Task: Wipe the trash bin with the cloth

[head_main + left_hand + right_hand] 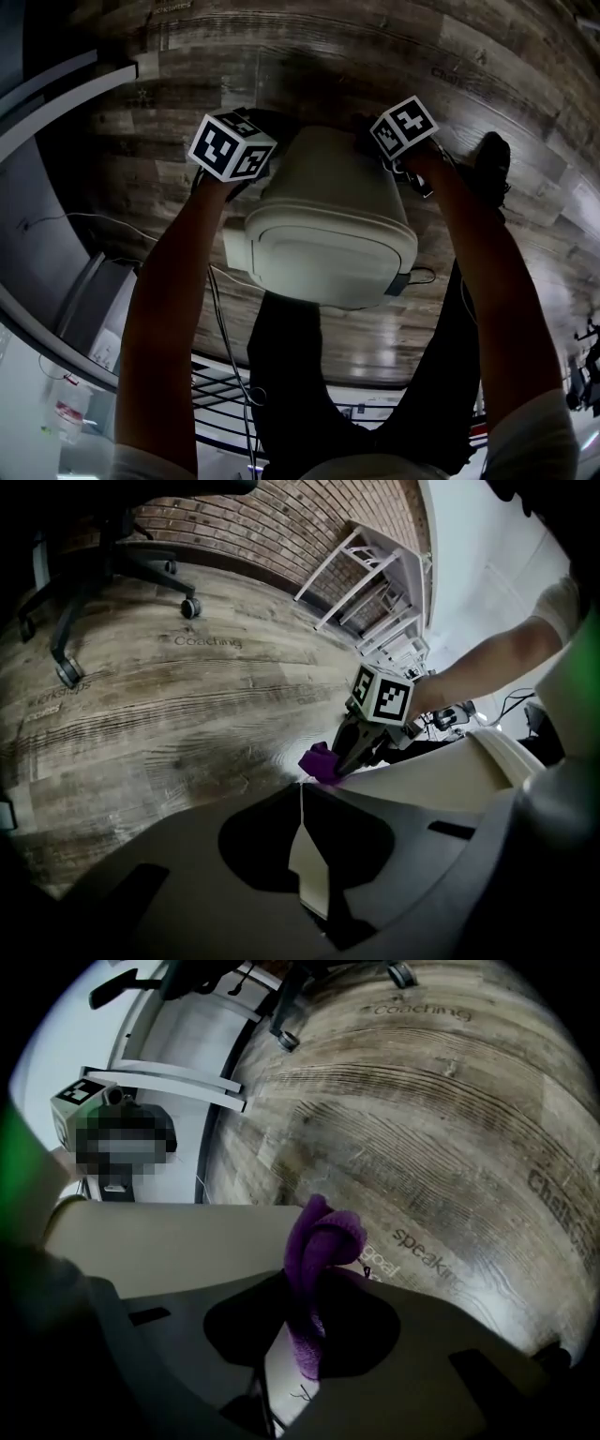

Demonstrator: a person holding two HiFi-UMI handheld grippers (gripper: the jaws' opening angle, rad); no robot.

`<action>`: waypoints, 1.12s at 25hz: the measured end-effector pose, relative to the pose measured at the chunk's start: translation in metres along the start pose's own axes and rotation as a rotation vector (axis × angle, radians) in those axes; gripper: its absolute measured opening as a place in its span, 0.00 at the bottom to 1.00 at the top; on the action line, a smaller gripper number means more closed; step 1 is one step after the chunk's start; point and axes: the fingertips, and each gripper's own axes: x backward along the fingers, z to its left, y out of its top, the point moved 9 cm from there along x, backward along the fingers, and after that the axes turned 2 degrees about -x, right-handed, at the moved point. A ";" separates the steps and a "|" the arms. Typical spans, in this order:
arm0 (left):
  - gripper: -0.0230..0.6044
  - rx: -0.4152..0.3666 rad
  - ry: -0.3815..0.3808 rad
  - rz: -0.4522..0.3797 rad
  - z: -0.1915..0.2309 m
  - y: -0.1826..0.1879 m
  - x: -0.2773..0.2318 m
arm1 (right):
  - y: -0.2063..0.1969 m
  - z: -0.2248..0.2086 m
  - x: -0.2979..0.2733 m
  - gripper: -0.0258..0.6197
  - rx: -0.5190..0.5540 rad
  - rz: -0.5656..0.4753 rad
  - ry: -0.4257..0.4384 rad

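- The white trash bin (328, 225) is seen from above at the centre of the head view, and a gripper is held at each of its far corners.
- The left gripper (300, 791) is held at the bin's left side. Its jaws are clenched together down to a thin seam, and nothing is seen pinched between them.
- The right gripper (317, 1279) is held at the bin's right side, and its jaws are clamped on the purple cloth (323, 1237).
- The cloth is gripped along its lower part, and a folded bulge is left sticking out past the jaw tips.
- In the left gripper view the cloth is seen right at the bin's pale upper surface and appears to be touching it, just below the right gripper's marker cube (382, 694).
- The left gripper's marker cube (232, 145) is shown just off the bin's left shoulder in the head view.
- Both of the person's bare forearms are stretched out alongside the bin, one on each side.
- A wooden floor (309, 66) with faint printed words is spread out under and beyond the bin.
- Well beyond the bin, a wheeled office chair (103, 564) and a brick wall (281, 527) are picked up by the left gripper view.
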 end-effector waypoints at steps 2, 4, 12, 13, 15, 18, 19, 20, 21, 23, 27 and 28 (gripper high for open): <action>0.05 -0.015 -0.004 0.012 -0.004 0.007 -0.005 | -0.011 -0.010 0.002 0.17 -0.015 0.003 -0.016; 0.05 -0.027 -0.009 0.020 -0.009 0.014 -0.011 | -0.021 -0.020 0.005 0.17 -0.030 0.008 -0.028; 0.05 -0.073 -0.032 0.055 -0.025 0.035 -0.035 | -0.061 -0.041 0.006 0.17 -0.059 0.026 -0.050; 0.05 -0.080 -0.037 0.058 -0.027 0.037 -0.038 | -0.068 -0.043 0.005 0.17 -0.050 0.050 -0.058; 0.05 -0.094 -0.046 0.063 -0.031 0.043 -0.044 | -0.081 -0.048 0.004 0.17 -0.015 0.112 -0.081; 0.05 -0.108 -0.055 0.069 -0.033 0.047 -0.049 | -0.097 -0.055 0.003 0.17 0.044 0.178 -0.121; 0.05 -0.110 -0.056 0.069 -0.033 0.048 -0.049 | -0.100 -0.058 0.004 0.17 0.052 0.185 -0.132; 0.05 -0.111 -0.056 0.067 -0.032 0.048 -0.049 | -0.102 -0.061 0.005 0.17 0.052 0.185 -0.141; 0.05 -0.111 -0.055 0.066 -0.031 0.048 -0.049 | -0.102 -0.064 0.007 0.17 0.047 0.180 -0.147; 0.05 -0.108 -0.049 0.064 -0.027 0.047 -0.045 | -0.099 -0.067 0.010 0.17 0.034 0.162 -0.156; 0.05 -0.097 -0.032 0.055 -0.018 0.041 -0.034 | -0.085 -0.066 0.015 0.17 0.029 0.142 -0.162; 0.05 -0.092 -0.028 0.053 -0.015 0.038 -0.031 | -0.080 -0.063 0.016 0.17 0.033 0.144 -0.162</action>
